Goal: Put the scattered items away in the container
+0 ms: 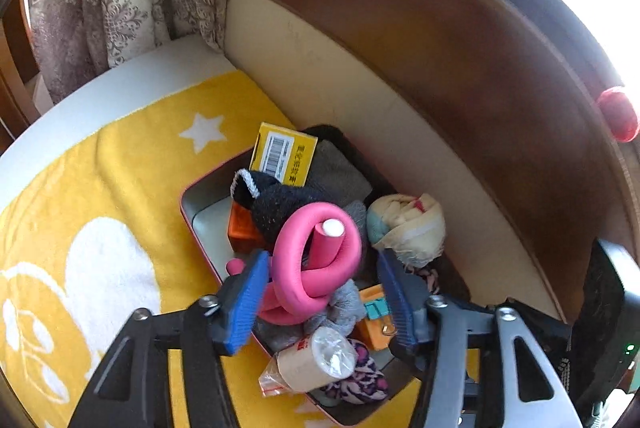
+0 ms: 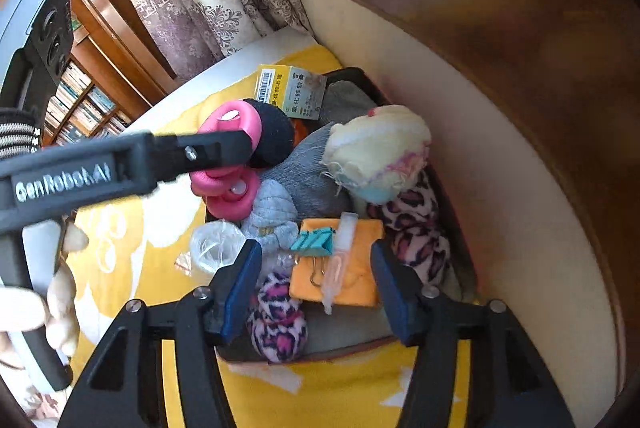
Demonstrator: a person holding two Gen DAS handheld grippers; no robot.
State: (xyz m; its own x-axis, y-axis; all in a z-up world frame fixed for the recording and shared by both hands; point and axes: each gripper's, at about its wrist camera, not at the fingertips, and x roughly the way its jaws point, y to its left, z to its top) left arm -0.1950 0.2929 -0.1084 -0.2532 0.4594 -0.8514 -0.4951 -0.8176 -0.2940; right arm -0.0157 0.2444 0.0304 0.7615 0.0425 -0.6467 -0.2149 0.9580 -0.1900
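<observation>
one yellow towel (image 1: 132, 164) with white star and cartoon prints covers the bed, and on it, pushed near the cream and brown headboard (image 1: 400, 76), sits one shallow tray (image 1: 188, 204) with a pink rim, heaped with the gathered items. going left to right in the left wrist view: one orange box (image 1: 242, 230) half buried, one black knit sock (image 1: 280, 206), one yellow carton (image 1: 285, 158) with a barcode leaning at the far end, one pink foam curler (image 1: 316, 260) twisted into a loop, one grey cloth (image 1: 340, 172), one roll of tan tape (image 1: 316, 360) in clear wrap at the near rim, one teal binder clip (image 1: 377, 308), one pale rag ball (image 1: 408, 228). the left tool (image 1: 324, 300) stands open over the pile, its blue pads on either side of the curler loop without pressing it. in the right wrist view the right tool (image 2: 316, 284) is also open and holds nothing, above one orange pad (image 2: 352, 268) carrying the clip and one clear tube (image 2: 340, 260). two pink leopard-print fleece pieces (image 2: 416, 228) show; whether they are a pair of socks is hard to tell. the tray's floor is mostly hidden, and a person's hand (image 2: 60, 292) is cut off at the left edge.
</observation>
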